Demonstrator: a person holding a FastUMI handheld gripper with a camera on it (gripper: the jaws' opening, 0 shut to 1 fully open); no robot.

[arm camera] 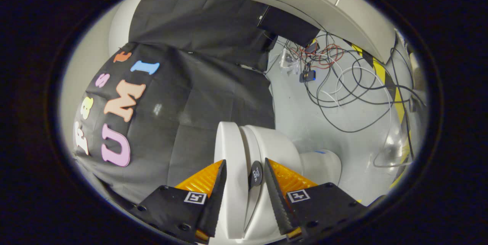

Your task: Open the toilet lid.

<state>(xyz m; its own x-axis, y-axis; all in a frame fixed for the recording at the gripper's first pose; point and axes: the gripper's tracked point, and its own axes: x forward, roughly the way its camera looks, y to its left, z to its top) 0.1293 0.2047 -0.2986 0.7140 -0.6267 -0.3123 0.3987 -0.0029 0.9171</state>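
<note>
While the tool (244, 168) straddles the toilet lid (230, 168), opening looks partly done.
Its fingers flank the lid's edge; whether they pinch it, I cannot tell.

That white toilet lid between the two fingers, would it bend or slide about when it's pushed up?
The toilet lid looks like thick, smooth moulded plastic, so it is probably stiff rather than floppy. Its glossy surface may be slippery against the fingers of the gripper, which stand on either side of it. It seems joined to the toilet, so it would likely swing, not slide.
</note>
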